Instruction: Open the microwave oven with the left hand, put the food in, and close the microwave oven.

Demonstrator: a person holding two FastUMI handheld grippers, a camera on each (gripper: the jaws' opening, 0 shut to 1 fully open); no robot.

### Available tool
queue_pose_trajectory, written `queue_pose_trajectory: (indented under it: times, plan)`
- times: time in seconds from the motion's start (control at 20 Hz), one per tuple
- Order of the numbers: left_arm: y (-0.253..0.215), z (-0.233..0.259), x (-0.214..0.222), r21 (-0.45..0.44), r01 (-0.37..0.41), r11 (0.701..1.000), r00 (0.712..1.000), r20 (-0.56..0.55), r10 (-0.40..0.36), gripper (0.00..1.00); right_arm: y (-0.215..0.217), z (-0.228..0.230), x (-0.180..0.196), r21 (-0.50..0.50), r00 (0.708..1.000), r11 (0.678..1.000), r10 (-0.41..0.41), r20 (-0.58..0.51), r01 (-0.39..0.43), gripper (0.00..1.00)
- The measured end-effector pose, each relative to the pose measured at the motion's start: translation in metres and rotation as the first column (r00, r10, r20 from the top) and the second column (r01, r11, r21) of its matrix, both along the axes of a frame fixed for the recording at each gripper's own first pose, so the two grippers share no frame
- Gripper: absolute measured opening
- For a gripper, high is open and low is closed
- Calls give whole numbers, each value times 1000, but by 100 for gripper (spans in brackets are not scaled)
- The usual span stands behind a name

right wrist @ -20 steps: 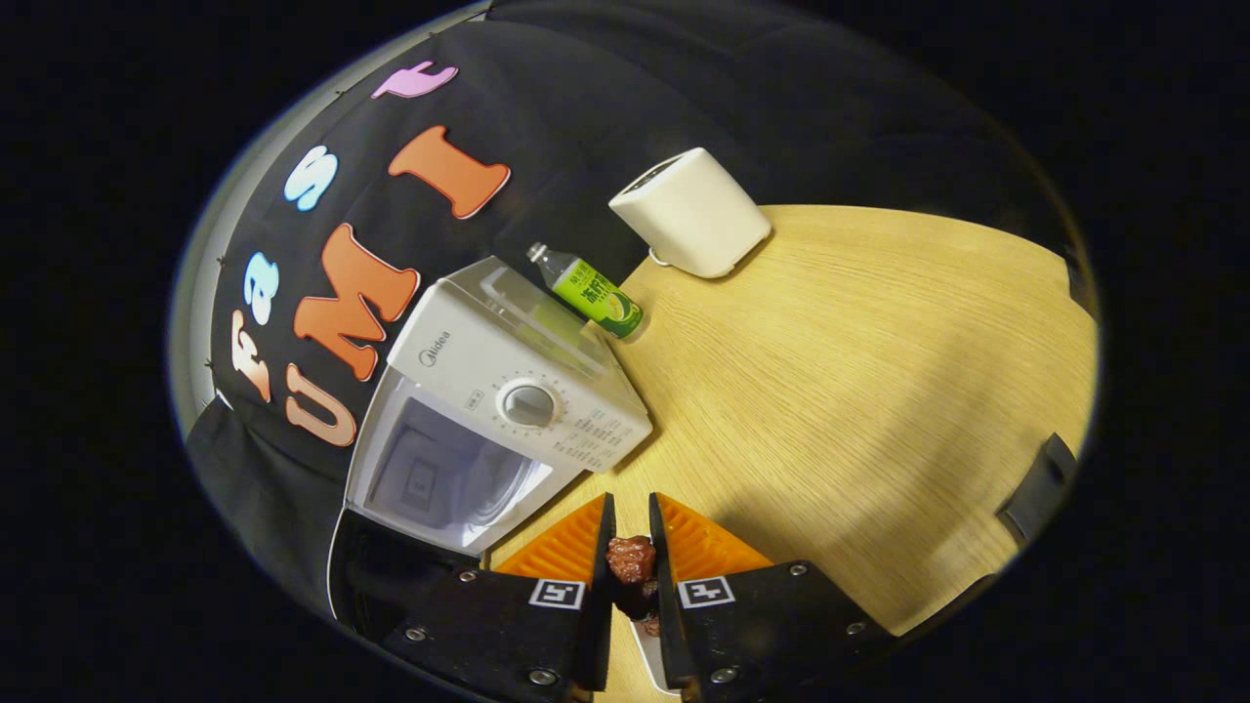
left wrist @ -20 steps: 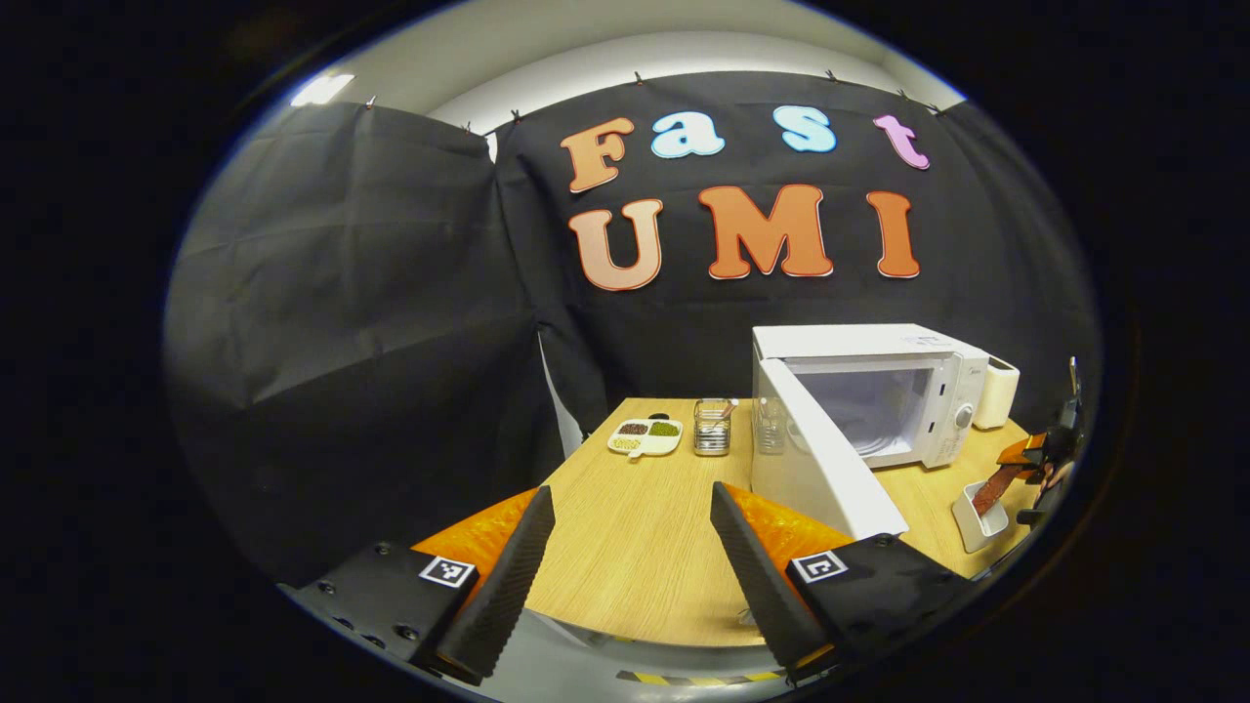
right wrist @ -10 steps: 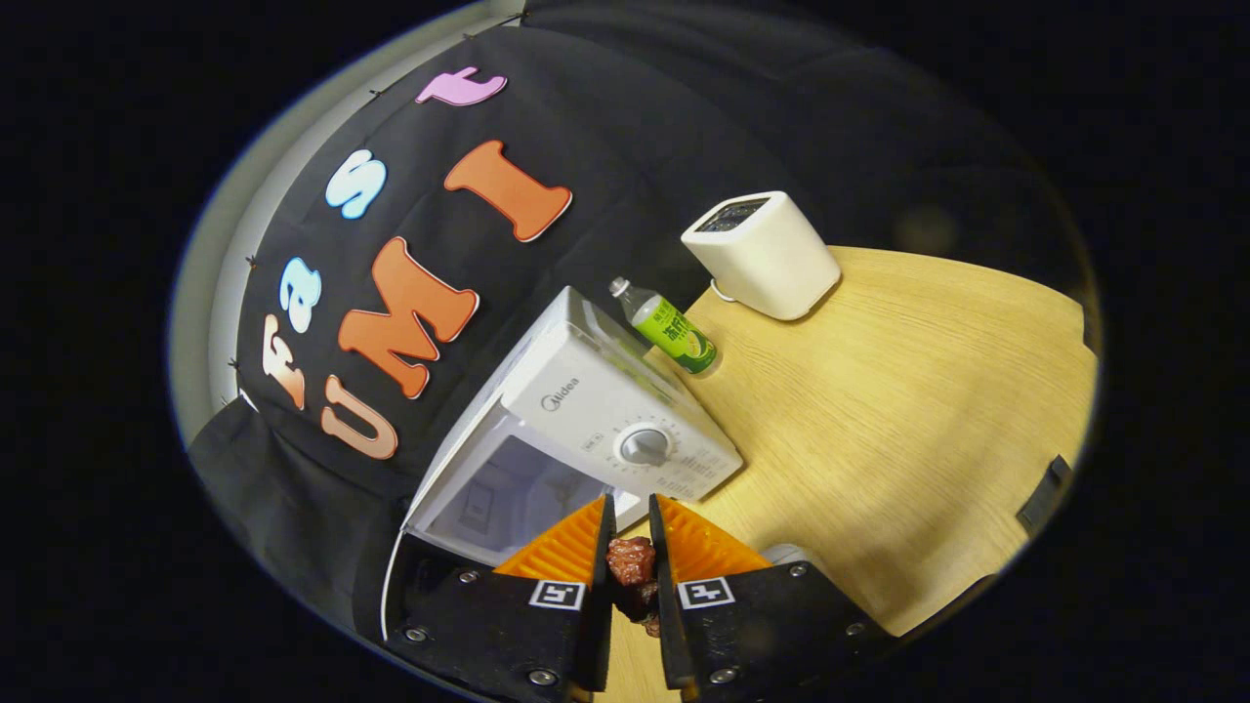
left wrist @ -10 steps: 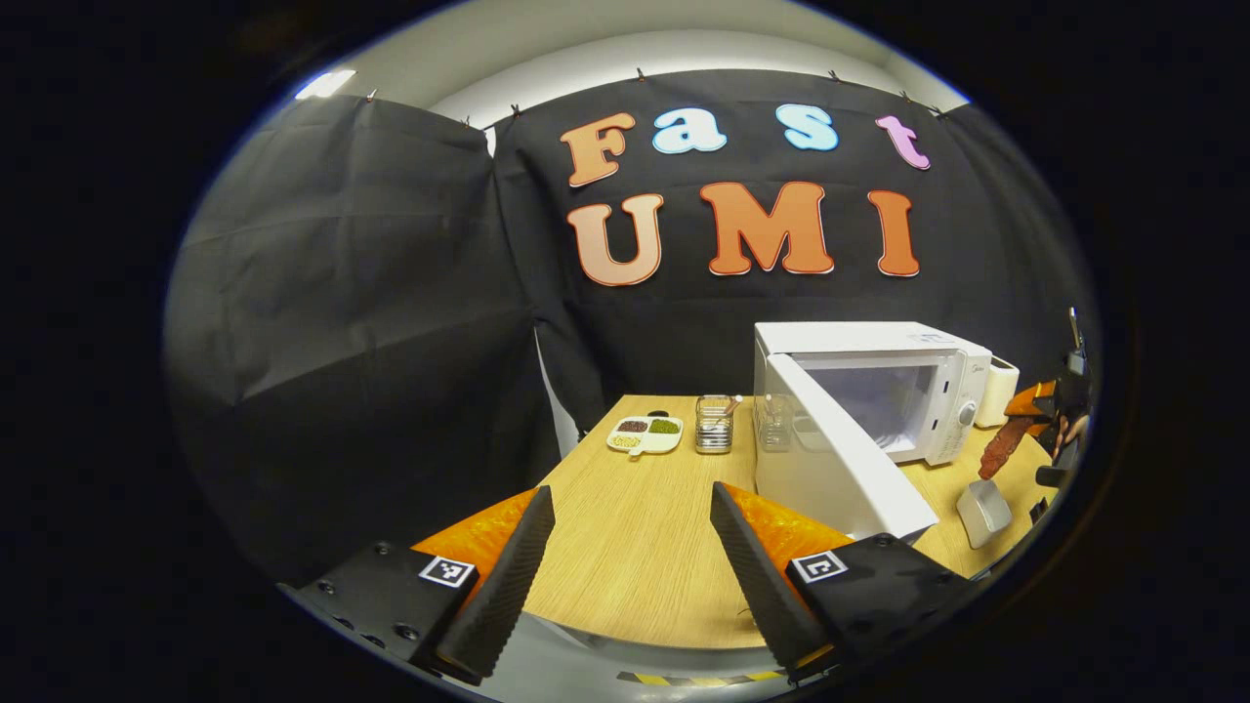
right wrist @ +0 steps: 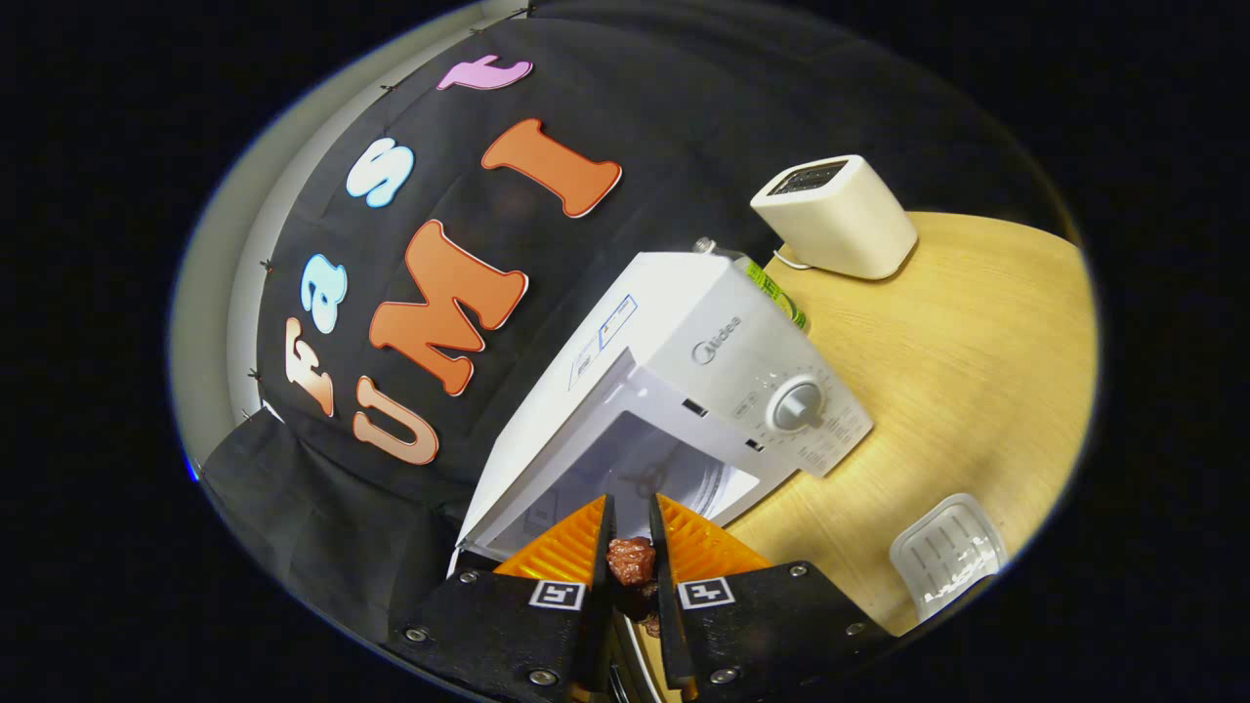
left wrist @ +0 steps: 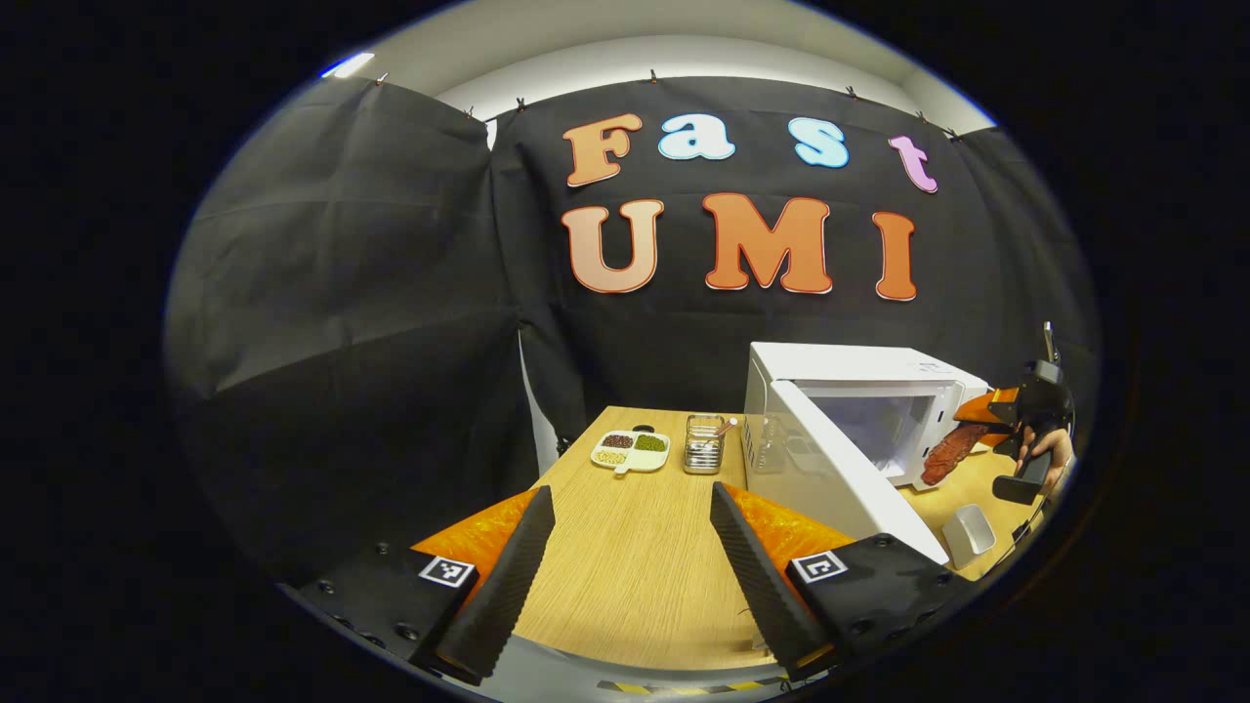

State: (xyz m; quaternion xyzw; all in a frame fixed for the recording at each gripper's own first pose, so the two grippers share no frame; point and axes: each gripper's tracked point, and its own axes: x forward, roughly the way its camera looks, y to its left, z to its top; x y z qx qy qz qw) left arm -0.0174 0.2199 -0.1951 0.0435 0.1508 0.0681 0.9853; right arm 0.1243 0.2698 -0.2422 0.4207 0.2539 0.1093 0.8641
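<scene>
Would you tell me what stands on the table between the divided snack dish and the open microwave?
In the left gripper view, a wire basket stands between the snack dish and the microwave.

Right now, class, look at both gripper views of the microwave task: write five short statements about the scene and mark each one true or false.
1. The microwave door is shut. False: it stands open.
2. The right gripper holds the food. True.
3. The left gripper grips the door. False: it is open and holds nothing.
4. A small white tray lies on the table. True.
5. The food sits inside the microwave. False: it is outside, in front of the opening.
</scene>
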Motion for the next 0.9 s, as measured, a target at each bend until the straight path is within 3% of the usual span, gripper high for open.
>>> queue_pose_trajectory:
  times: [0.1, 0.15, 0.2, 0.45, 0.5, 0.55, 0.7, 0.75, 0.9]
  plan:
    - [4, 1, 5, -2, 16, 1000, 1000, -1, -16, 100, 20, 0, 10, 23, 1000, 1000, -8, 1, 8, 20]
    - [9, 3, 7, 10, 10, 1000, 1000, 0, -10, 96, 27, -4, 14, 32, 1000, 999, -17, -2, 17, 20]
    - [15, 7, 10, 20, 2, 1000, 1000, 12, -2, 100, 34, -7, 20, 44, 1000, 999, -26, -10, 26, 20]
    - [25, 14, 18, 10, 4, 1000, 1000, 26, -4, 100, 61, -25, 47, 77, 997, 995, -67, -44, 70, 20]
    - [30, 14, 18, 8, 4, 1000, 1000, 25, -5, 96, 66, -30, 52, 78, 996, 994, -72, -49, 76, 20]
    - [35, 12, 17, 6, 2, 1000, 1000, 20, -2, 100, 69, -33, 57, 77, 995, 993, -82, -50, 86, 20]
    - [50, 5, 14, -3, -25, 1000, 1000, 4, 25, 100, 86, -44, 75, 92, 992, 989, -112, -55, 117, 21]
    - [55, 3, 11, -4, -33, 999, 999, -1, 33, 96, 93, -45, 78, 105, 991, 987, -119, -54, 125, 21]
    - [67, -6, 2, 13, -58, 998, 998, -26, 58, 100, 111, -54, 89, 118, 988, 981, -150, -41, 154, 20]
